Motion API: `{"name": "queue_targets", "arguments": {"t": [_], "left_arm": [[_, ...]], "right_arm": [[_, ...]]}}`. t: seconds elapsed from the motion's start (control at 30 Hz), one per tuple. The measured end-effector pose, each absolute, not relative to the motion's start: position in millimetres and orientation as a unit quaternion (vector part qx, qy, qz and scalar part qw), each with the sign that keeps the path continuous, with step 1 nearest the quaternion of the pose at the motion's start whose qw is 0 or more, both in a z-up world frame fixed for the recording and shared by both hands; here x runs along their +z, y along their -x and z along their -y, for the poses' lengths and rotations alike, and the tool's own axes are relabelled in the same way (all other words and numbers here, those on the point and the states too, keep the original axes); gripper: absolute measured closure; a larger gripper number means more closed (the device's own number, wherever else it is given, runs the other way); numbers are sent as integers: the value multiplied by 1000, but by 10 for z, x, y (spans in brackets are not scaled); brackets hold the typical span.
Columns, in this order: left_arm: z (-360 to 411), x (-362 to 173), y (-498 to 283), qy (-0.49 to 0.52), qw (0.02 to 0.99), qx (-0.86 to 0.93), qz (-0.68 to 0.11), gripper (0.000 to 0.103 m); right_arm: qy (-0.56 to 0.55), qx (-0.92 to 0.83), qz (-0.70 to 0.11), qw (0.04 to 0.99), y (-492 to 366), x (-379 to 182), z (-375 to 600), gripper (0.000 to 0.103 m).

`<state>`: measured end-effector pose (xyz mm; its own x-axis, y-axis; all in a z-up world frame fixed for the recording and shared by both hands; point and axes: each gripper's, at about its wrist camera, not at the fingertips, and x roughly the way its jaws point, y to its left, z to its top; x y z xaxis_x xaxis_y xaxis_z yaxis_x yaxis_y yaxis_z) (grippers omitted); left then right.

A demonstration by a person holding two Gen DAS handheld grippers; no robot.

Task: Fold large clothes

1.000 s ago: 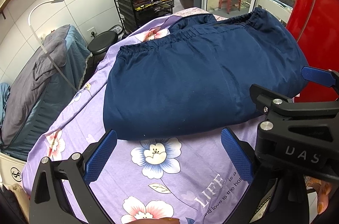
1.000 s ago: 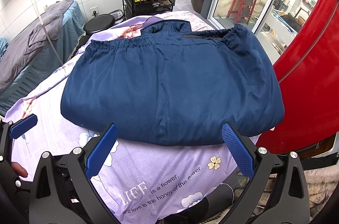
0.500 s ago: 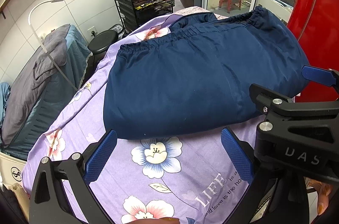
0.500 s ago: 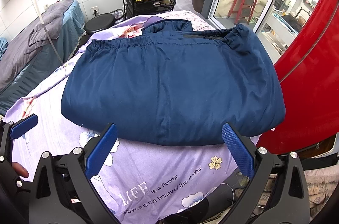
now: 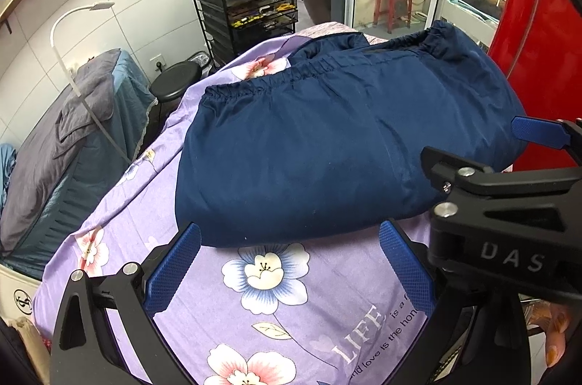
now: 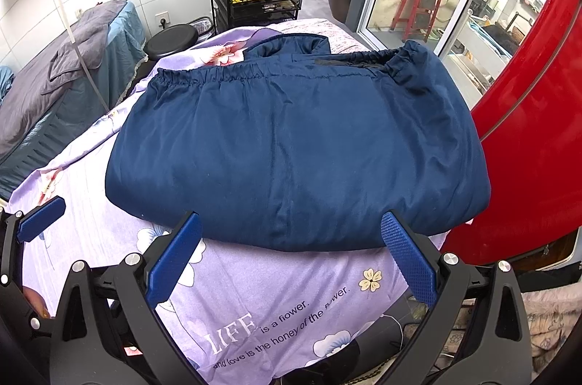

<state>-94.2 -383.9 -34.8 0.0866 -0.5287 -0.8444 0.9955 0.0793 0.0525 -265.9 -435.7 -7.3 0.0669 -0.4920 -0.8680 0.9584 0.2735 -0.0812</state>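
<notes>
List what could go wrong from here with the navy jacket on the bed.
1. The navy jacket looks puffy and smooth; the fold may spring open or slip if pinched shallowly.
2. Its right edge lies near the edge of the purple floral sheet, beside the red panel; a tug that way could slide it off.
3. The left gripper and right gripper, both open, might pinch the sheet along with the jacket's near edge.
</notes>
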Motion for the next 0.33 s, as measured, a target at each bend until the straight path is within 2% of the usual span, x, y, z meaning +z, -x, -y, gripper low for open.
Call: {"name": "queue_targets", "arguments": {"t": [0.33], "left_arm": [[3851,-373,921,-348,649,-576,-356,6]], "right_arm": [[-276,-537,-420,678,2677,-89,4304,6]]}}
